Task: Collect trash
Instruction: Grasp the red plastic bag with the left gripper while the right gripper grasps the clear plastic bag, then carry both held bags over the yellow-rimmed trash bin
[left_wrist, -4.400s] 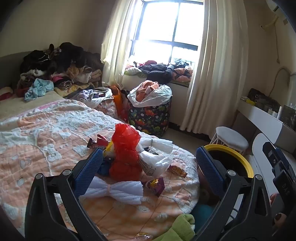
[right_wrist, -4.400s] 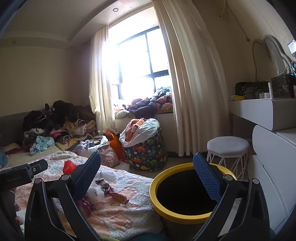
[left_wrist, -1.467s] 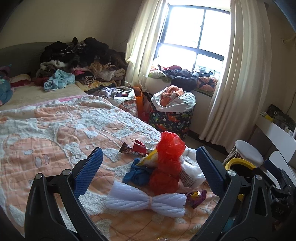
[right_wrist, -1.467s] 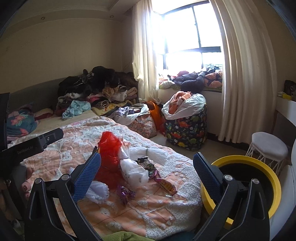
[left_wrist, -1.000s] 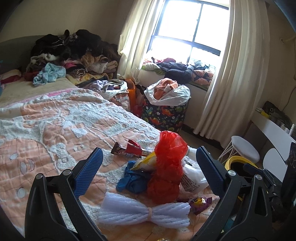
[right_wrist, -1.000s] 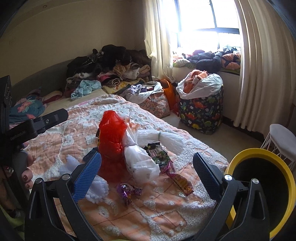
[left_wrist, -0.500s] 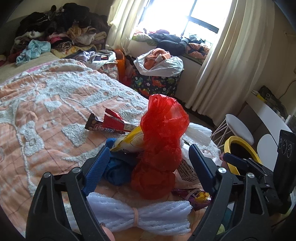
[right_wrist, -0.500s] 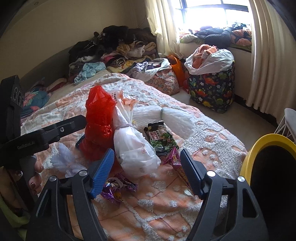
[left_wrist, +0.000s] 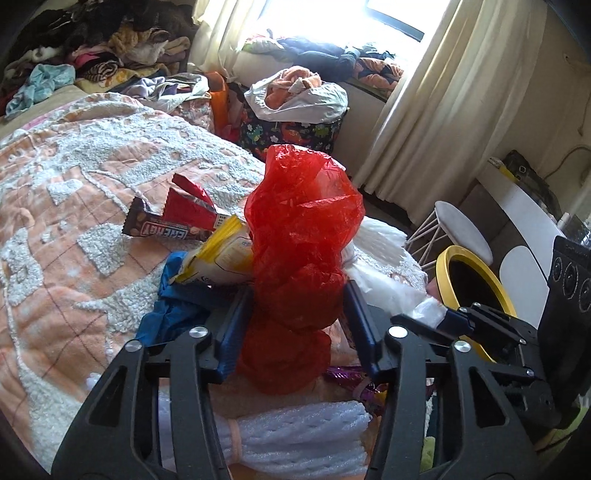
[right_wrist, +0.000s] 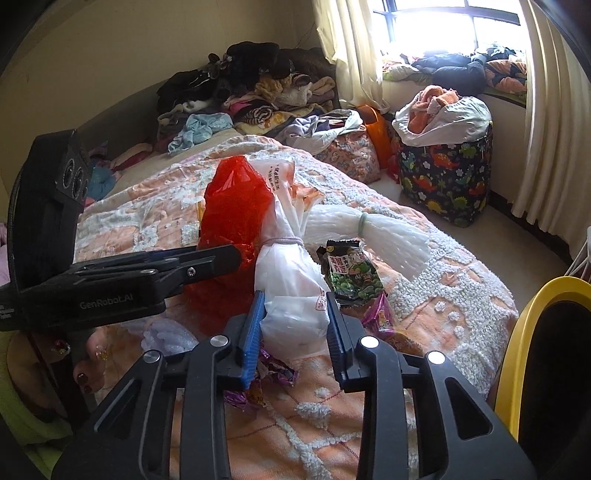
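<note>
On the peach quilt (left_wrist: 55, 221) stands a crumpled red plastic bag (left_wrist: 303, 221). My left gripper (left_wrist: 298, 291) has a blue pad against each side of its lower half, and its jaws are closing. Next to it sits a tied white plastic bag (right_wrist: 288, 280), squeezed between the pads of my right gripper (right_wrist: 294, 297), whose jaws are also closing. Around them lie a brown Energy bar wrapper (left_wrist: 166, 229), a yellow-edged packet (left_wrist: 221, 254), a blue bag (left_wrist: 166, 314), white foam netting (left_wrist: 295, 432), a green snack pack (right_wrist: 351, 273) and a purple wrapper (right_wrist: 273, 373). A yellow-rimmed bin (right_wrist: 517, 332) stands off the bed's right side.
A dinosaur-print hamper (left_wrist: 291, 129) full of clothes stands by the curtained window. A white stool (left_wrist: 461, 232) is beyond the bin. Clothes are piled at the bed's far end (right_wrist: 258, 85). A person's hand (right_wrist: 88, 354) holds the left gripper.
Both grippers came down and forward to the trash pile. Their jaws went from wide open to narrow, the left around the red bag, the right around the white bag.
</note>
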